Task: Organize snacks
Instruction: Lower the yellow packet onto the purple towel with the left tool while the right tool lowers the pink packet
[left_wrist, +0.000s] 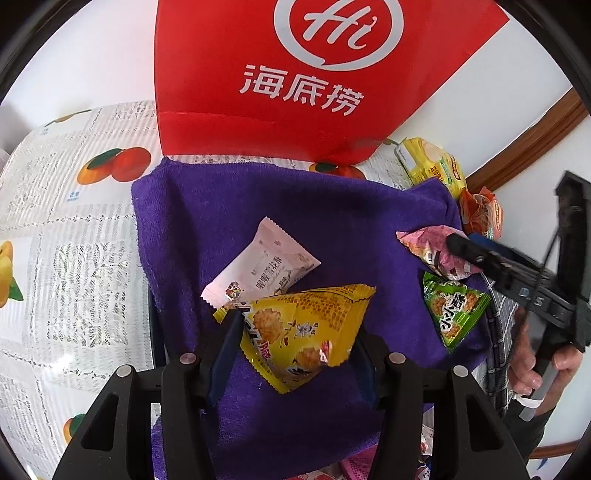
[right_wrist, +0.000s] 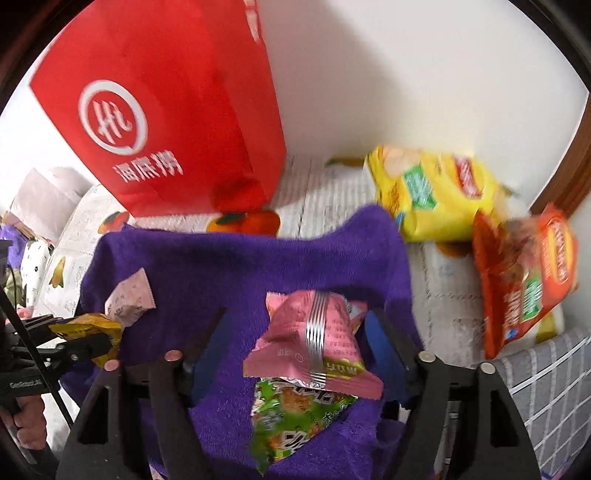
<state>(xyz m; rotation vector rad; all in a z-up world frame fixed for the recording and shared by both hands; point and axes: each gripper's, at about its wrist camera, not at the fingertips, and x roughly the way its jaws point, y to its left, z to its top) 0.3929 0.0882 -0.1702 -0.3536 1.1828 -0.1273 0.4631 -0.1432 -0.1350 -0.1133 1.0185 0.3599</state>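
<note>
On a purple towel (left_wrist: 332, 221) lie a white packet (left_wrist: 266, 269), a green packet (left_wrist: 450, 310) and a pink packet (left_wrist: 428, 247). My left gripper (left_wrist: 295, 350) is shut on a yellow snack packet (left_wrist: 306, 332), held just above the towel's near part; the right wrist view shows that packet (right_wrist: 88, 330) pinched at the far left. My right gripper (right_wrist: 295, 321) stands open over the towel (right_wrist: 240, 266). The pink packet (right_wrist: 314, 339) sits between its fingers, near the right one and apart from the left one. The green packet (right_wrist: 291, 410) lies partly under the pink one.
A red paper bag (left_wrist: 295, 92) stands behind the towel against the white wall. A yellow chips bag (right_wrist: 432, 192) and an orange chips bag (right_wrist: 524, 277) lie at the right. A fruit-print tablecloth (left_wrist: 74, 240) covers the table. Grey checked cloth (right_wrist: 546, 373) is at the near right.
</note>
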